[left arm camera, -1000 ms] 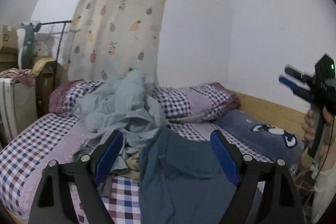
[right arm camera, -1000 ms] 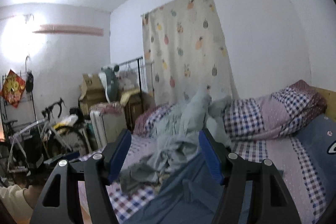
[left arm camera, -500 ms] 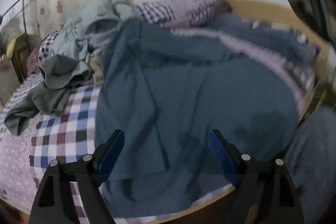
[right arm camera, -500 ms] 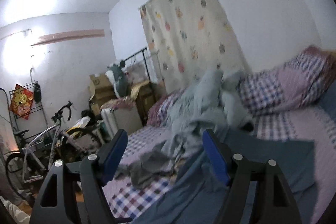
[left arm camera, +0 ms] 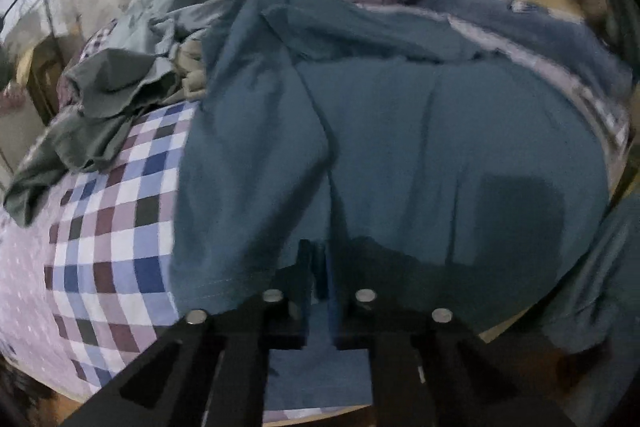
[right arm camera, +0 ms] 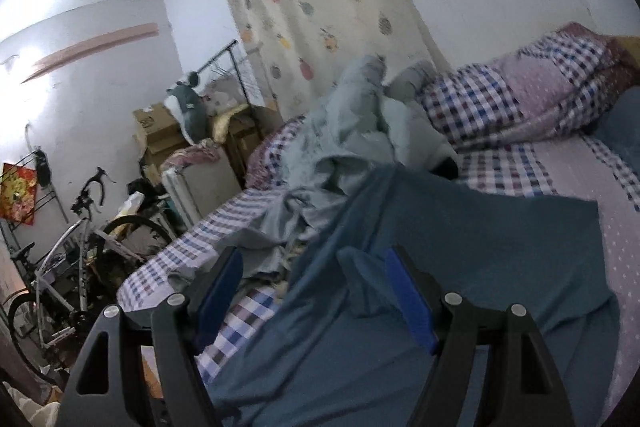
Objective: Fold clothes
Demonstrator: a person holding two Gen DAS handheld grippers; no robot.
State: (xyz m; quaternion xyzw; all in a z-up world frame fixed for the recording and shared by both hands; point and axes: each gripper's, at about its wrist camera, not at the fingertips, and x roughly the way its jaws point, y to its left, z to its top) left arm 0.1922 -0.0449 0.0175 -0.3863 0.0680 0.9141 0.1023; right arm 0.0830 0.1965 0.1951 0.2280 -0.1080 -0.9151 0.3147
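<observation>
A teal shirt (left arm camera: pixel 400 147) lies spread flat on the checked bed sheet (left arm camera: pixel 112 227), its hem at the near edge of the bed. My left gripper (left arm camera: pixel 320 267) is down at that hem, its jaws shut on the fabric. In the right wrist view the same teal shirt (right arm camera: pixel 460 247) fills the lower middle. My right gripper (right arm camera: pixel 314 255) hovers open over the shirt's left side. A raised fold of the cloth sits between its blue pads (right arm camera: pixel 408 291) without touching them.
A heap of grey-green clothes (left arm camera: pixel 120 87) lies on the bed left of the shirt. A checked quilt (right arm camera: pixel 500 99) and a blue pillow (left arm camera: pixel 520 23) are at the head. A bicycle (right arm camera: pixel 80 247), boxes and a clothes rack stand beside the bed.
My left gripper dropped to the shirt's near hem and closed from wide open. My right gripper came down and tilted toward the shirt, jaws still apart.
</observation>
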